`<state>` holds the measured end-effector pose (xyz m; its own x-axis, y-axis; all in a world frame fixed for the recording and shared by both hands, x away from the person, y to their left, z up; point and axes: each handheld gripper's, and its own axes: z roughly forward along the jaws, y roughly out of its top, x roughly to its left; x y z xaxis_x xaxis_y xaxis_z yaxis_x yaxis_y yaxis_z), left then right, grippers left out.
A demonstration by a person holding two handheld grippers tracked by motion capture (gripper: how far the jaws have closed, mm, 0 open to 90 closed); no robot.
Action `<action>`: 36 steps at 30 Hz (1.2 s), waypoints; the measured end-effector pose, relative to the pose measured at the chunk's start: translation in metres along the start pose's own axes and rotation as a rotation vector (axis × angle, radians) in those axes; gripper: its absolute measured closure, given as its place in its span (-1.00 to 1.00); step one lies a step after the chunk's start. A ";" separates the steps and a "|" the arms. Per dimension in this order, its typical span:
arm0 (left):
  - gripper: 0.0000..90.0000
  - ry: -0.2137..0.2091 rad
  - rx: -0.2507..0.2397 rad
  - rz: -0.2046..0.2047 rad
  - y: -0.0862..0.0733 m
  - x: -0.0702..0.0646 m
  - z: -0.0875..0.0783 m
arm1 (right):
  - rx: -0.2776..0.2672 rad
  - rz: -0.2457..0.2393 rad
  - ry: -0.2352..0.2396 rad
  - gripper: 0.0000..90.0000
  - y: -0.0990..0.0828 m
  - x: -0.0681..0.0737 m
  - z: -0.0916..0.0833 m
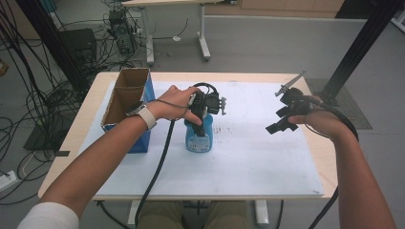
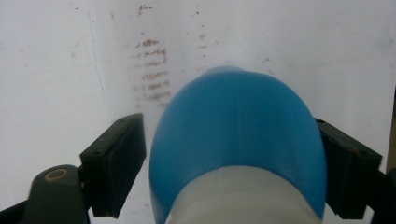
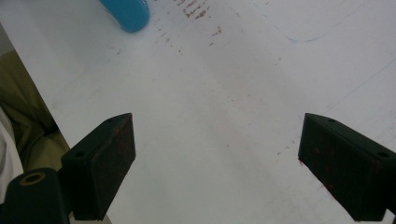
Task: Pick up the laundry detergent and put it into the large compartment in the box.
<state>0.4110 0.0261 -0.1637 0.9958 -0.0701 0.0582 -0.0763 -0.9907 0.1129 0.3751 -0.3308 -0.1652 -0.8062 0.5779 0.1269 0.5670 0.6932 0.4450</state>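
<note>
Room, left side: black cables [image 1: 28, 100] trail over the grey floor [image 1: 267, 43] beside a dark equipment stack [image 1: 79, 45]; a second table's white legs [image 1: 204, 33] stand beyond the far edge. Bench [image 1: 86, 119]: pale wood, topped by a white board [image 1: 267, 162] that covers most of it, scuffed with brownish marks [image 2: 152, 70] and faint blue pen lines. Near the far-left corner: open cardboard box [image 1: 128, 98] with blue sides, upright, flaps up. Just right of it, left of centre: blue bottle [image 1: 199, 136] with a white label, upright on the board. Left gripper [image 1: 206, 106]: poised directly over the bottle top, jaws straddling the bottle's blue shoulder; in the left gripper view one pad meets the bottle's side while a thin gap shows at the other, so not yet clamped. Right gripper [image 1: 286, 117]: held above the board near the right edge, well apart from the bottle, fingers [image 3: 105, 163] spread wide with bare board between them. Far right: black frame post [image 1: 363, 43].
</note>
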 end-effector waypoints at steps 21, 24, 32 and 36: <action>-0.17 -0.052 -0.004 0.001 -0.001 0.011 0.000 | -0.001 -0.001 -0.002 -0.75 -0.001 0.001 -0.001; -0.16 -0.058 -0.005 0.002 -0.001 0.012 0.000 | 0.000 -0.001 -0.003 -0.75 0.000 0.001 -0.001; -0.14 -0.073 0.001 0.001 0.000 0.015 0.000 | -0.002 0.001 -0.005 -0.75 -0.002 0.002 -0.002; -0.14 -0.076 0.002 -0.002 0.000 0.016 0.000 | -0.001 0.004 -0.009 -0.75 -0.003 0.002 -0.003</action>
<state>0.4271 0.0251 -0.1632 0.9969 -0.0764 -0.0171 -0.0741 -0.9911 0.1109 0.3713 -0.3336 -0.1637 -0.8026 0.5841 0.1210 0.5698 0.6906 0.4455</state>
